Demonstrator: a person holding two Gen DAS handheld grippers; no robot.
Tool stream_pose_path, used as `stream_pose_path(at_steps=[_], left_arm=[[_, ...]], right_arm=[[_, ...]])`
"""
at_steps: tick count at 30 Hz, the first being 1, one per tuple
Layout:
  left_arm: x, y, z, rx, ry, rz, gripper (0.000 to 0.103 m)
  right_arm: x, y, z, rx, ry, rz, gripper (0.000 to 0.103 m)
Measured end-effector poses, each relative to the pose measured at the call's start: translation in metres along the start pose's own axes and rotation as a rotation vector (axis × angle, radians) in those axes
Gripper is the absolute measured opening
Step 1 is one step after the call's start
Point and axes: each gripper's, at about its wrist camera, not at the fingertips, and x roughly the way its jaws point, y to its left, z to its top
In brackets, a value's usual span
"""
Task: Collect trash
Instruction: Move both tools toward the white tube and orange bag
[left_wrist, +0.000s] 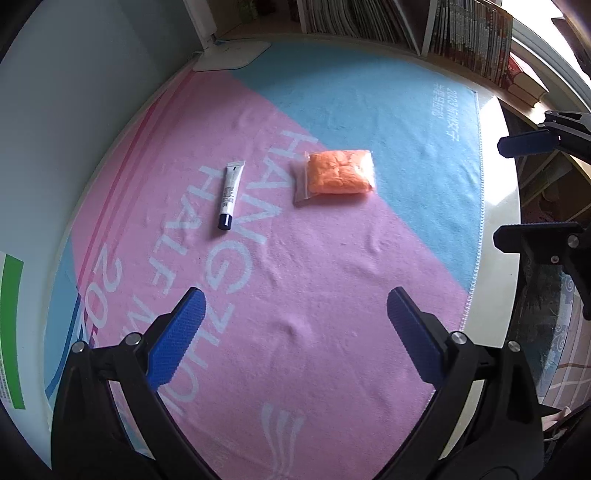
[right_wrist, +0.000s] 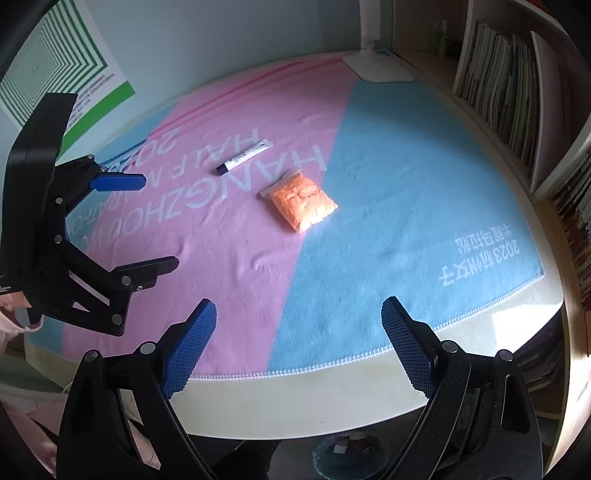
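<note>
white tube (left_wrist: 229, 195) beside orange bag (left_wrist: 338, 172), lamp base (left_wrist: 231, 55) well behind

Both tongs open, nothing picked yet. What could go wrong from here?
1. The tube lies flat on the wrinkled cloth; the left tongs may pinch fabric and drag it.
2. The bag of orange stuff looks slick and soft; it may slip from the right tongs.

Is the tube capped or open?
Capped: the tube lies flat on the blanket with its dark cap on the end.
</note>
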Motion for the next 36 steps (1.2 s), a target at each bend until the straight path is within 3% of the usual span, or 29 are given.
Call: stream_pose_path(at_steps=[21, 36], left_arm=[[0.053, 0.053, 0.029, -0.033, 0.049, -0.016, 0.096], [0.082, 0.071, 0.054, -0.041, 0.058, -0.056, 0.096]], right_arm=[[0.066, -0.002, 0.057, -0.085, 0.083, 0.001, 0.09], [0.102, -0.008, 0.072, -0.105, 0.137, -0.014, 0.09]])
